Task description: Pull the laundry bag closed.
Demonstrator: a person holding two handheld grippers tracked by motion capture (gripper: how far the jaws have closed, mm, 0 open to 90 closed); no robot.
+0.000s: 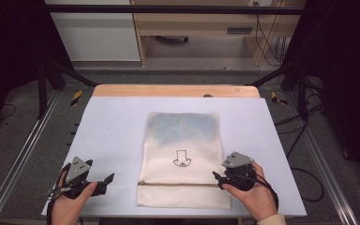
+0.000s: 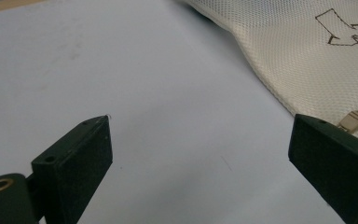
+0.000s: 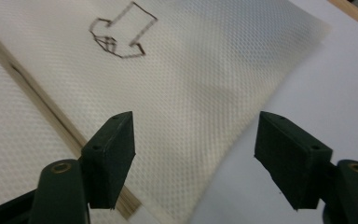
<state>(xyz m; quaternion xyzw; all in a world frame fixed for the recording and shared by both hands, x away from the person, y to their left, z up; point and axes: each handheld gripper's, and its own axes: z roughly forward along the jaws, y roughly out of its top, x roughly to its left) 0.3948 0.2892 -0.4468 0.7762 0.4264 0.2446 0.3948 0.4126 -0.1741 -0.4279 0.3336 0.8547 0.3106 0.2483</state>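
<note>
Left gripper near tabletop's front-left corner, jaws wide apart, nothing between them, pointing toward bag. Bag flat at tabletop's middle, reaching almost to front edge; zip across near end, arrow print at centre. Right gripper at bag's right edge by zip end, jaws partly open over mesh, gripping nothing.
</note>
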